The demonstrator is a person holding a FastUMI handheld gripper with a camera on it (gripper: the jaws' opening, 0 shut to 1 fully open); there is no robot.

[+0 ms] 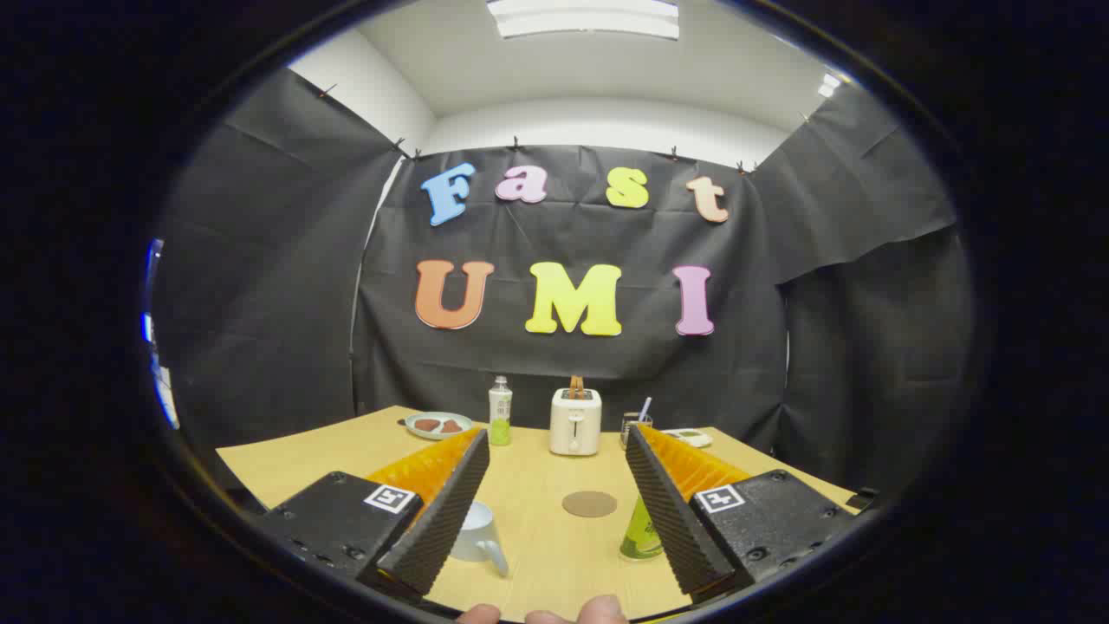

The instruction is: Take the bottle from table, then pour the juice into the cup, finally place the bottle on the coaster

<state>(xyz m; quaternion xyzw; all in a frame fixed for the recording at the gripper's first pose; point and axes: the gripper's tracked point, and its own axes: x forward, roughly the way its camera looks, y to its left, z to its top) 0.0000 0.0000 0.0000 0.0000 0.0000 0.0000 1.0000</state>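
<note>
My gripper [554,440] is open above the near part of the wooden table [295,464], with nothing between its fingers. A round brown coaster [589,503] lies on the table between the two fingers. A white cup [475,530] with a handle stands by the left finger, which partly hides it. By the right finger stands a green bottle-like container [639,534], mostly hidden behind that finger. Beyond the fingers, at the back of the table, a small bottle [500,411] with a white label and green juice stands upright.
A white toaster [574,422] with bread in it stands at the back, right of the small bottle. A plate [438,425] with brown food lies at the back left. A glass with a straw [635,424] and a flat white object [690,437] are at the back right. A person's fingertips [601,610] show at the near edge.
</note>
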